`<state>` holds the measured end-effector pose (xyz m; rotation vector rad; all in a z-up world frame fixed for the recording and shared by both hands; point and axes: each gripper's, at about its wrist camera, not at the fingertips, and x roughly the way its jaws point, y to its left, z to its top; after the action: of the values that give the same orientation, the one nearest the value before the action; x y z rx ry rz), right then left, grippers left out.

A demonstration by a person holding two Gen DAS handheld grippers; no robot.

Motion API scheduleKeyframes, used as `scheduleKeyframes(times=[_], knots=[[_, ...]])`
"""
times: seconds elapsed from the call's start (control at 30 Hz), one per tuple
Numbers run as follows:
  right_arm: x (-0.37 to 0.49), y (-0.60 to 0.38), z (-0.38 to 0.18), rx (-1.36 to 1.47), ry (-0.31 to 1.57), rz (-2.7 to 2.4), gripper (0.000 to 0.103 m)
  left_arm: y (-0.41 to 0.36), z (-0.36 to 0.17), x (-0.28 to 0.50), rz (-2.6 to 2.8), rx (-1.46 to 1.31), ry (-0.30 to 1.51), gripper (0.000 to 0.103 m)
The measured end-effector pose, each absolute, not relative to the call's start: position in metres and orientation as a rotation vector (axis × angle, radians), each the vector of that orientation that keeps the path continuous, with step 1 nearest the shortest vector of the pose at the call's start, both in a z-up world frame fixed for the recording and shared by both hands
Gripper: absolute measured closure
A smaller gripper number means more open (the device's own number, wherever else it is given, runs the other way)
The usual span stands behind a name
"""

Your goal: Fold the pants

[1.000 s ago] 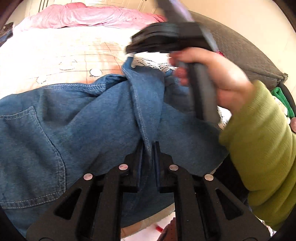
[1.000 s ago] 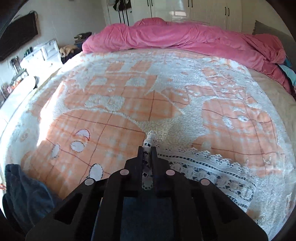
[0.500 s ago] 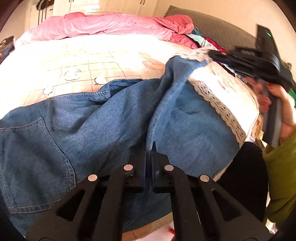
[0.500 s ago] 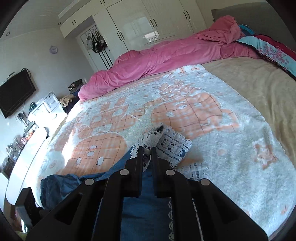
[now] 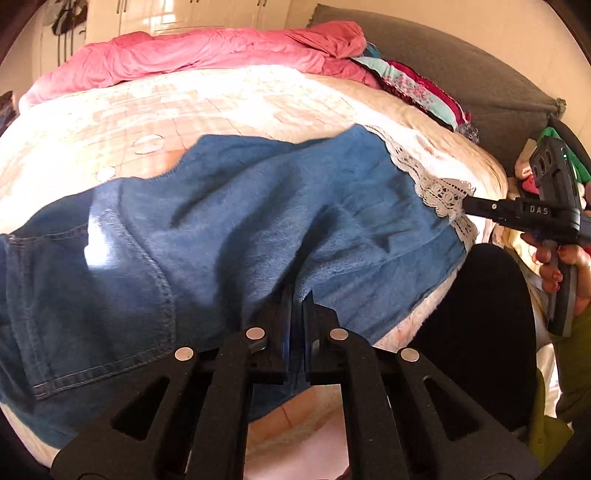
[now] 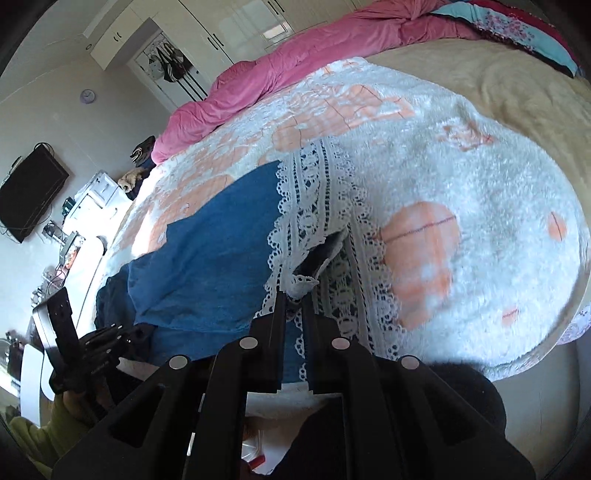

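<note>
Pants (image 5: 229,236), blue denim w/ a white lace hem (image 5: 439,188), lie spread across the near part of the bed, waist end w/ stitched pocket at left in the left wrist view, hem end at right near the bed's corner.

Left gripper (image 5: 297,295): jaws together, clamped on a raised fold of denim at the pants' near edge. Right gripper (image 6: 295,291): jaws nearly together, pinching the lace hem, which bunches up just past the tips. In the left wrist view the right gripper (image 5: 466,203) comes in from the right, tips touching the lace; the hand (image 5: 569,266) holding it shows a green sleeve (image 5: 576,354).

Around: a rumpled pink quilt (image 5: 207,55) runs along the far side of the bed, well apart from the pants. A pile of patterned clothes in teal and red (image 5: 417,88) sits at the far right, beside a grey headboard or cushion (image 5: 461,70). A dark rounded shape (image 5: 476,314) sits just off the bed's near right corner; can't tell what it is.

Surface: a fluffy white blanket w/ orange checked patches (image 6: 461,184), over a beige sheet (image 6: 517,85).

Room: white wardrobes (image 6: 207,26), a wall TV (image 6: 29,195) and a cluttered white dresser (image 6: 99,192) at left in the right wrist view.

Blanket btwn pants and quilt lies bare. The near bed edge runs right under both grippers.
</note>
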<state>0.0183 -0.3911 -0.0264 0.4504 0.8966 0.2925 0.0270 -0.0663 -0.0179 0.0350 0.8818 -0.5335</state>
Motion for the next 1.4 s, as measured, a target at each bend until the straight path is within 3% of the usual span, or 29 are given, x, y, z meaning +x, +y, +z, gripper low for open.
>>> scheduleKeyframes(times=[0.1, 0.17, 0.2, 0.3, 0.33, 0.37, 0.4, 0.77, 0.83, 0.9, 0.97, 1.07, 1.2, 1.27, 1.3, 1.4], knots=[[0.016, -0.394, -0.031, 0.487, 0.897, 0.306, 0.087, -0.071, -0.022, 0.026, -0.526, 0.057, 0.88, 0.103], [0.018, -0.392, -0.032, 0.495, 0.901, 0.302, 0.057, -0.072, -0.023, 0.027, -0.522, 0.055, 0.883, 0.103], [0.019, -0.391, -0.031, 0.496, 0.898, 0.292, 0.056, -0.073, -0.023, 0.027, -0.521, 0.058, 0.881, 0.102], [0.023, -0.395, -0.036, 0.52, 0.89, 0.274, 0.06, -0.076, -0.025, 0.029, -0.516, 0.066, 0.878, 0.102], [0.024, -0.396, -0.038, 0.521, 0.892, 0.271, 0.077, -0.076, -0.026, 0.03, -0.513, 0.07, 0.877, 0.102], [0.025, -0.397, -0.038, 0.51, 0.891, 0.269, 0.086, -0.076, -0.026, 0.031, -0.51, 0.076, 0.874, 0.102], [0.025, -0.399, -0.037, 0.505, 0.891, 0.268, 0.089, -0.075, -0.027, 0.031, -0.508, 0.079, 0.872, 0.103], [0.002, -0.422, -0.023, 0.397, 0.915, 0.241, 0.09, -0.071, -0.021, 0.015, -0.568, 0.124, 0.878, 0.103], [0.0, -0.425, -0.029, 0.38, 0.932, 0.209, 0.098, -0.073, -0.022, 0.013, -0.574, 0.136, 0.881, 0.103], [-0.002, -0.427, -0.03, 0.39, 0.932, 0.208, 0.098, -0.075, -0.022, 0.01, -0.581, 0.145, 0.878, 0.103], [-0.003, -0.426, -0.027, 0.406, 0.924, 0.26, 0.092, -0.075, -0.024, 0.01, -0.578, 0.15, 0.882, 0.102], [-0.003, -0.42, -0.021, 0.387, 0.908, 0.267, 0.07, -0.076, -0.028, 0.011, -0.575, 0.148, 0.891, 0.102], [0.005, -0.409, -0.024, 0.337, 0.929, 0.26, 0.065, -0.08, -0.028, 0.011, -0.57, 0.155, 0.89, 0.102], [0.009, -0.403, -0.031, 0.303, 0.952, 0.261, 0.073, -0.081, -0.029, 0.011, -0.565, 0.154, 0.89, 0.102], [0.01, -0.4, -0.034, 0.268, 0.958, 0.257, 0.088, -0.081, -0.029, 0.011, -0.566, 0.154, 0.889, 0.102], [0.003, -0.399, -0.03, 0.227, 0.933, 0.266, 0.09, -0.083, -0.029, 0.01, -0.57, 0.168, 0.888, 0.102]])
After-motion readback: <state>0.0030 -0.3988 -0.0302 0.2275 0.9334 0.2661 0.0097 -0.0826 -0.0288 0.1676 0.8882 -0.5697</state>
